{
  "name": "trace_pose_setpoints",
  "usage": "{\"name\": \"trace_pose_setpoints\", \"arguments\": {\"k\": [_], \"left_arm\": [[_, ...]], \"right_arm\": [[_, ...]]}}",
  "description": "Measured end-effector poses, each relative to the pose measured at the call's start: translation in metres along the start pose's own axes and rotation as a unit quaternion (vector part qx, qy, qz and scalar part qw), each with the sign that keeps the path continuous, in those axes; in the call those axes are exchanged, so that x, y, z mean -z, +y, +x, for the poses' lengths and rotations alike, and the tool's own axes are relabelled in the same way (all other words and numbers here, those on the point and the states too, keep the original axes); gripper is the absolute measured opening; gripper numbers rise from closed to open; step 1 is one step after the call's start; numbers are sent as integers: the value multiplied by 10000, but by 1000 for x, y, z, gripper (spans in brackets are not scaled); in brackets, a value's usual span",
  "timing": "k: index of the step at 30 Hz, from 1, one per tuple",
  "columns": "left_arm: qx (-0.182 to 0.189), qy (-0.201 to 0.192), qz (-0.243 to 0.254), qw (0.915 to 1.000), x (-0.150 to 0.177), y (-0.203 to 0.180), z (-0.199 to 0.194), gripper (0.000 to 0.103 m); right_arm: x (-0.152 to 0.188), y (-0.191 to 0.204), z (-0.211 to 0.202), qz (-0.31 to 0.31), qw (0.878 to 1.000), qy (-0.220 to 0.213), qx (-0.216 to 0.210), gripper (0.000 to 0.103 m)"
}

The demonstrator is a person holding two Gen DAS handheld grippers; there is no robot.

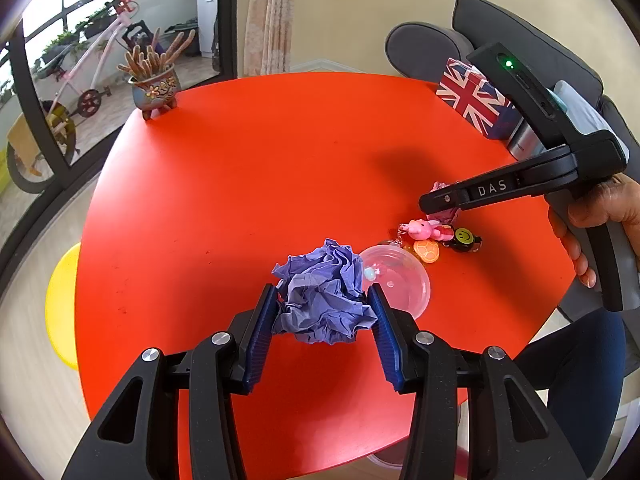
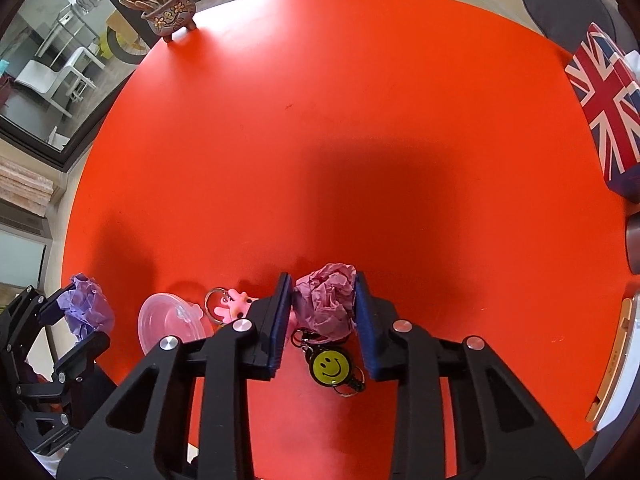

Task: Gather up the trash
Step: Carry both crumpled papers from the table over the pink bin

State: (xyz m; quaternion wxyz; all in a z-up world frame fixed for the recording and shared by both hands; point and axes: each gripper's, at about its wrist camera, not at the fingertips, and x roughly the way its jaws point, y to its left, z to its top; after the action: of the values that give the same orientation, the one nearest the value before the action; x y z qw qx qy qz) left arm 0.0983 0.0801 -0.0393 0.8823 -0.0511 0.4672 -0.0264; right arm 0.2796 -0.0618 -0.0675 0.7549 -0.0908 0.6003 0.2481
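A crumpled purple paper ball [image 1: 324,300] sits between the blue pads of my left gripper [image 1: 323,298], which touch both its sides; it also shows in the right wrist view [image 2: 86,308]. A crumpled pink paper ball [image 2: 326,304] sits between the pads of my right gripper [image 2: 322,294], which press on both its sides. In the left wrist view the right gripper [image 1: 430,204] hangs over the pink paper [image 1: 440,188], mostly hiding it. Both balls are at or just above the red table [image 1: 240,180].
A clear plastic lid [image 1: 404,280] lies beside the purple ball. Keychains lie near: a pink figure [image 1: 422,230], an orange turtle [image 1: 427,251], a smiley badge [image 2: 330,364]. A cactus pot [image 1: 156,88] stands far left, a Union Jack box [image 1: 476,100] far right. A yellow stool [image 1: 60,304] is below left.
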Motion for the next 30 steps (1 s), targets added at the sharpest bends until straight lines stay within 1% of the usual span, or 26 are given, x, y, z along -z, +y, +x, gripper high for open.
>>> {"name": "trace_pose_setpoints", "arguments": {"k": [6, 10, 15, 22, 30], "left_arm": [[3, -28, 24, 10000, -1, -4, -2, 45], [-3, -56, 33, 10000, 1, -9, -4, 45], [-18, -147, 176, 9997, 3, -19, -13, 45], [-13, -323, 355, 9988, 6, -36, -30, 45], [14, -577, 568, 9967, 17, -57, -53, 45]], "right_arm": [[8, -11, -14, 60, 9997, -237, -44, 30], [23, -16, -29, -21, 9990, -449, -81, 30], [49, -19, -54, -186, 9968, -777, -102, 31], [87, -12, -94, -539, 9887, -1400, -25, 30], [135, 0, -135, -783, 9770, -1976, -169, 31]]}}
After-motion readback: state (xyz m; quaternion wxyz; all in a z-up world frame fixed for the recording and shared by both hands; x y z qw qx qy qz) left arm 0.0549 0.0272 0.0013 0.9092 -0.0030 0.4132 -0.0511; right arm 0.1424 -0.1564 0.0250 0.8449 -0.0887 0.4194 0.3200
